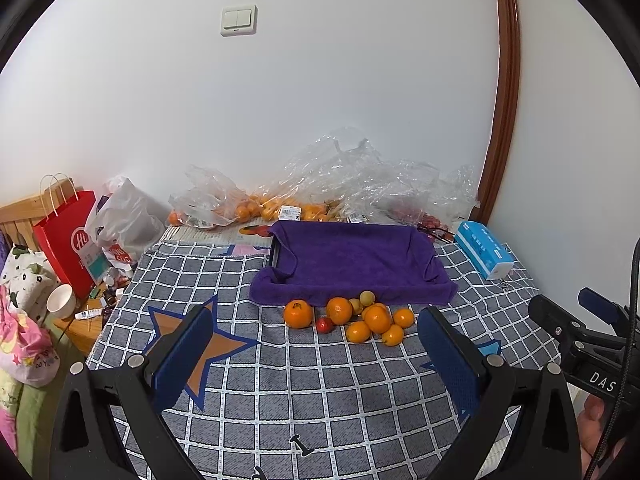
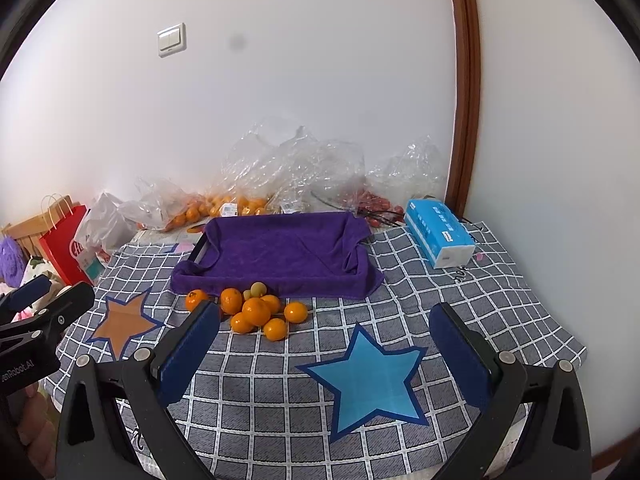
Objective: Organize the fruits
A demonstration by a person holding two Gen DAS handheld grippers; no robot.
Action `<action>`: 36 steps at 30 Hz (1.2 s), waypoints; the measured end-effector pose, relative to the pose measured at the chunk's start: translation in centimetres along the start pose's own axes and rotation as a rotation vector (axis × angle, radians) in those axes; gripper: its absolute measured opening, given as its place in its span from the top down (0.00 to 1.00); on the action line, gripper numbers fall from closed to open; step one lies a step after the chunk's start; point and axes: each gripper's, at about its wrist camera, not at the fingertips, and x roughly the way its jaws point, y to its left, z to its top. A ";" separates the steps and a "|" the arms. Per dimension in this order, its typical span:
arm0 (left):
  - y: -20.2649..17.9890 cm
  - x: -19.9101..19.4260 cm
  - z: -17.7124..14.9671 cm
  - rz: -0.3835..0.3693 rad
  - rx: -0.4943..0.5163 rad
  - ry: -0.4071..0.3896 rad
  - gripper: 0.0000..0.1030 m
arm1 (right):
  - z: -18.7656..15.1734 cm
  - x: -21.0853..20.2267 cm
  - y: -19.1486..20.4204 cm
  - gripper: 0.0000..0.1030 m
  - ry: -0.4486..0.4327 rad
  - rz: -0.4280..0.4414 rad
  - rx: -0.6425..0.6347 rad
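Observation:
A heap of oranges (image 1: 376, 318) (image 2: 256, 311) lies on the checked cloth, with a small red fruit (image 1: 324, 324) and two yellow-green fruits (image 1: 367, 298) (image 2: 258, 289) among them. Just behind the heap stands a tray lined with a purple towel (image 1: 352, 260) (image 2: 280, 252), nothing in it. My left gripper (image 1: 316, 332) is open, held short of the fruit. My right gripper (image 2: 326, 324) is open too, to the right of the heap; its left finger hides part of one orange (image 2: 195, 300).
Clear plastic bags (image 1: 352, 176) with more oranges and red fruit line the wall behind the tray. A blue tissue pack (image 1: 484, 249) (image 2: 438, 232) lies at the right. A red paper bag (image 1: 66, 240), a white bag and a cup (image 1: 61, 300) stand at the left edge.

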 end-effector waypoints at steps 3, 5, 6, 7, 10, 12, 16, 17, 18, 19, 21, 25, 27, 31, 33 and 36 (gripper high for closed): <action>0.0 0.0 0.0 0.000 -0.001 -0.001 0.00 | 0.0 0.0 0.0 0.00 -0.001 -0.001 0.000; 0.0 0.0 0.0 -0.001 0.000 -0.001 0.00 | 0.0 0.0 0.0 0.00 -0.002 0.002 0.000; 0.0 0.0 0.0 0.000 0.000 -0.001 0.00 | 0.0 0.0 0.0 0.00 -0.004 0.002 -0.002; 0.0 0.0 0.0 0.000 0.000 -0.001 0.00 | 0.0 -0.1 0.1 0.00 -0.005 0.003 -0.003; -0.2 0.0 0.2 0.003 0.002 -0.001 0.00 | 0.0 -0.2 0.3 0.00 -0.006 0.004 -0.005; -0.2 0.0 0.2 0.002 0.002 -0.001 0.00 | 0.0 -0.2 0.4 0.00 -0.007 0.005 -0.006; -0.2 -0.1 0.1 0.002 0.002 -0.002 0.00 | -0.1 -0.3 0.4 0.00 -0.008 0.006 -0.005; -0.2 -0.1 0.1 0.002 0.002 -0.002 0.00 | -0.1 -0.3 0.4 0.00 -0.008 0.006 -0.005; -0.2 -0.1 0.1 0.002 0.002 -0.002 0.00 | -0.1 -0.3 0.5 0.00 -0.008 0.007 -0.005; -0.2 -0.1 0.1 0.002 0.002 -0.003 0.00 | -0.2 -0.4 0.5 0.00 -0.009 0.009 -0.005; -0.2 -0.1 0.1 0.002 0.002 -0.003 0.00 | -0.1 -0.5 0.6 0.00 -0.011 0.009 -0.008; -0.2 0.0 0.2 0.003 0.003 -0.002 0.00 | -0.1 -0.6 0.7 0.00 -0.014 0.013 -0.008; -0.2 -0.1 0.3 0.005 0.003 -0.002 0.00 | -0.2 -0.5 0.6 0.00 -0.013 0.014 -0.009; -0.3 -0.1 0.4 0.006 0.003 -0.002 0.00 | -0.3 -0.5 0.5 0.00 -0.014 0.016 -0.010; -0.3 -0.1 0.3 0.004 0.003 -0.004 0.00 | -0.3 -0.5 0.4 0.00 -0.013 0.018 -0.010; -0.2 -0.1 0.4 0.005 0.002 -0.004 0.00 | -0.3 -0.6 0.5 0.00 -0.015 0.019 -0.013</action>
